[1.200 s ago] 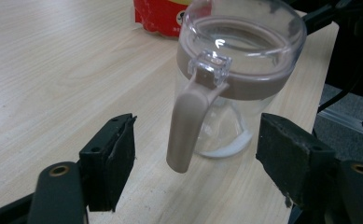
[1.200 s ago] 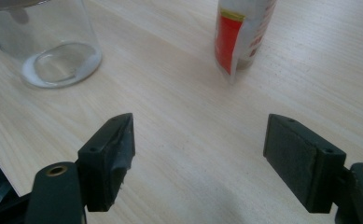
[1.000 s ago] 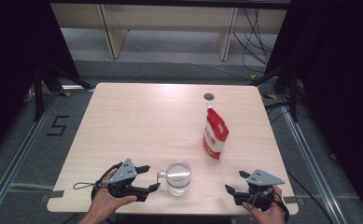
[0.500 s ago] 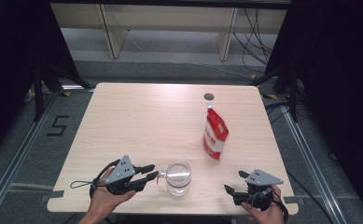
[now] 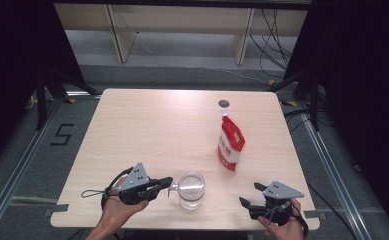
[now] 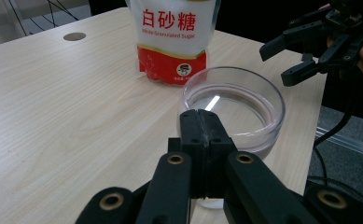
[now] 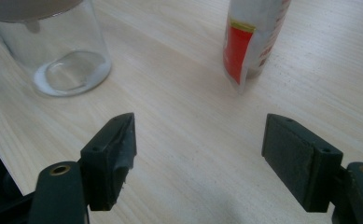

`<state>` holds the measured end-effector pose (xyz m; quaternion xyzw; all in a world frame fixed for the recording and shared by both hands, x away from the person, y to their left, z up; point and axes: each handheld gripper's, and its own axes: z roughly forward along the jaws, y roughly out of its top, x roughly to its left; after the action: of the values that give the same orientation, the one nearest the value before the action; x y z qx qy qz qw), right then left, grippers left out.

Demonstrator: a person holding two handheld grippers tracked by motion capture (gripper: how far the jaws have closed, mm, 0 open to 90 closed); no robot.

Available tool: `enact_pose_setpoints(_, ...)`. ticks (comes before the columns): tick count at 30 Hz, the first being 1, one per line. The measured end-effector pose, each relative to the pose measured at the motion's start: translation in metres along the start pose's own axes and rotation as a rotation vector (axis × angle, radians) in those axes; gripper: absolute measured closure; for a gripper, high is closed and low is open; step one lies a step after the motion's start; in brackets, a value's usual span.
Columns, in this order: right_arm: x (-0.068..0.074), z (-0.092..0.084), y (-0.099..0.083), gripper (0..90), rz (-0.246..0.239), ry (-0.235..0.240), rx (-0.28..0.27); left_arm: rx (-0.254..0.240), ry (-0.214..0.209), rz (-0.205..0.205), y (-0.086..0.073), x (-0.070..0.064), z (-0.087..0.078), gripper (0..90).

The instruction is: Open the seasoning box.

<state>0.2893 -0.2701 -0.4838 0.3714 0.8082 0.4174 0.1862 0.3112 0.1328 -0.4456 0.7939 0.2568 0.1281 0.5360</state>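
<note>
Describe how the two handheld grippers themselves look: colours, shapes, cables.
Both the left gripper and the right gripper are black, each topped by a grey three-cornered plate. Each has two black jaws with flat rectangular pads and brass-coloured pivot rivets. A thin black cable trails from each gripper.

Clear glass jar (image 5: 191,190), glossy pouch (image 5: 230,146)

In the left gripper view the bag (image 6: 172,39) is cut off by the top edge, so only its lower part with the label shows. The closed jaws hide the near wall of the glass (image 6: 244,105), and whether they pinch its handle I cannot tell. In the right gripper view the glass (image 7: 53,51) loses its rim at the top edge, and the bag (image 7: 251,37) is blurred, its print unreadable.
</note>
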Motion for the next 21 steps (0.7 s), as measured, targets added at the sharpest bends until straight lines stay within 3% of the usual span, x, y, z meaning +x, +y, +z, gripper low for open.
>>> enact_pose_setpoints(3, 0.0004, 0.0013, 0.0002, 28.7, -0.011, 0.018, 0.003, 0.001, -0.009, -0.016, -0.0019, -0.0005, 0.0043, 89.1)
enact_pose_setpoints(8, 0.0009, 0.0014, 0.0002, 30.6, -0.003, 0.019, -0.009, 0.001, -0.012, 0.012, -0.0010, 0.0029, 0.0054, 89.1)
enact_pose_setpoints(9, 0.0005, 0.0009, 0.0005, 30.9, -0.020, 0.006, -0.008, -0.003, -0.008, -0.023, -0.0019, 0.0013, 0.0057, 89.1)
enact_pose_setpoints(11, 0.0007, 0.0013, 0.0009, 32.4, -0.036, 0.013, -0.019, -0.002, -0.008, -0.018, -0.0020, 0.0014, 0.0055, 89.1)
enact_pose_setpoints(17, 0.0029, 0.0028, 0.0015, 33.3, -0.019, 0.045, -0.018, -0.010, -0.011, -0.001, -0.0024, 0.0017, 0.0055, 88.6)
enact_pose_setpoints(21, 0.0034, 0.0029, 0.0020, 34.2, -0.018, 0.039, -0.026, -0.006, -0.006, 0.013, -0.0024, 0.0011, 0.0054, 88.6)
